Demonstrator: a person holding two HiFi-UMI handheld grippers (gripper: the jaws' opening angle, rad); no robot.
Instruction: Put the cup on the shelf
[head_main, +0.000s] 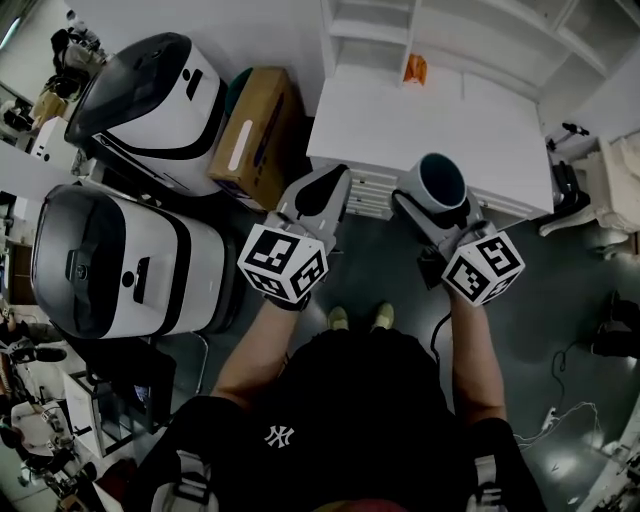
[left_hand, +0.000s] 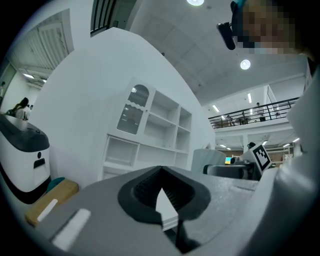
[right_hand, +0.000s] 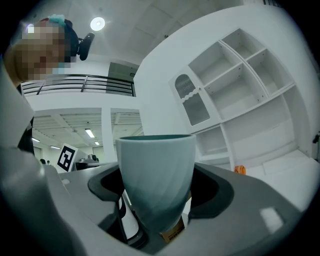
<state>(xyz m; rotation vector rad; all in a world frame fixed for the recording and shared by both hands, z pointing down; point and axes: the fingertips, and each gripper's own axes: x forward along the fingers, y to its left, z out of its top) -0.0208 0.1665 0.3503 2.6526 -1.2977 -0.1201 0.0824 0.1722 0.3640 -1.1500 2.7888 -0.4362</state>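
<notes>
Cup (right_hand: 156, 170) of pale blue-grey colour, matt, spirally ribbed and tapering to a narrow base, with a dark teal inside (head_main: 441, 182), held upright and mouth up by the right gripper (right_hand: 157, 192). Its broad grey fingers (right_hand: 245, 200), lined with dark ridged pads, stand wide apart and press on the cup's lower wall from both sides; a tan label (right_hand: 172, 233) shows under the base. In the head view the cup hangs at the front edge of the white flat-topped desk (head_main: 430, 120), apart from the white open-fronted shelf (right_hand: 240, 85) of square compartments that rises behind it. A small orange object (head_main: 415, 68) sits in a lower compartment. The left gripper (left_hand: 161, 170) has its smooth grey fingers (left_hand: 100, 200) closed tip to tip on nothing, the pads leaving a dark diamond-shaped hollow. A brown cardboard box (head_main: 258, 135) lies left of the desk, beside two rounded white-and-black machines (head_main: 150, 95).
</notes>
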